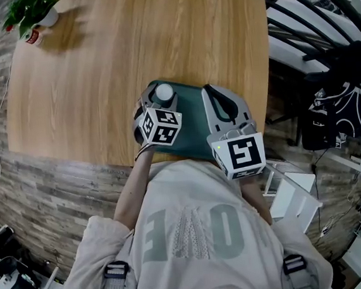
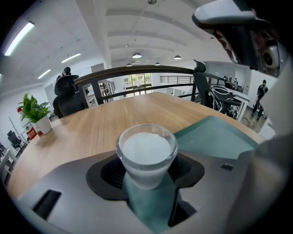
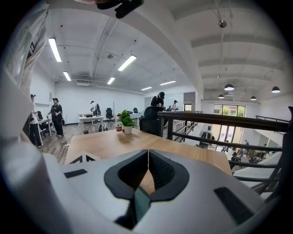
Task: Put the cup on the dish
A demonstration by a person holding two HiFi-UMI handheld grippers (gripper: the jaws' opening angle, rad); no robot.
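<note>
Cup (image 2: 146, 151) base hidden between jaws; dish (image 1: 192, 123) partly covered.

Grey left tongs (image 1: 162, 100), reaching toward 12 o'clock from a bare left forearm (image 1: 133, 191), are clamped round a small clear glass cup with white filling (image 2: 146, 148); grey right tongs (image 3: 148, 157), at their 3 o'clock, have jaws pressed together, empty.

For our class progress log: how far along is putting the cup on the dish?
Done: the cup is grasped, the left gripper closed on it with its fingers, over the far left corner of the green dish. In hand: setting it down; whether its base touches the dish cannot be told. Left: release the cup. The right gripper is shut and empty, above the dish's right edge.
</note>
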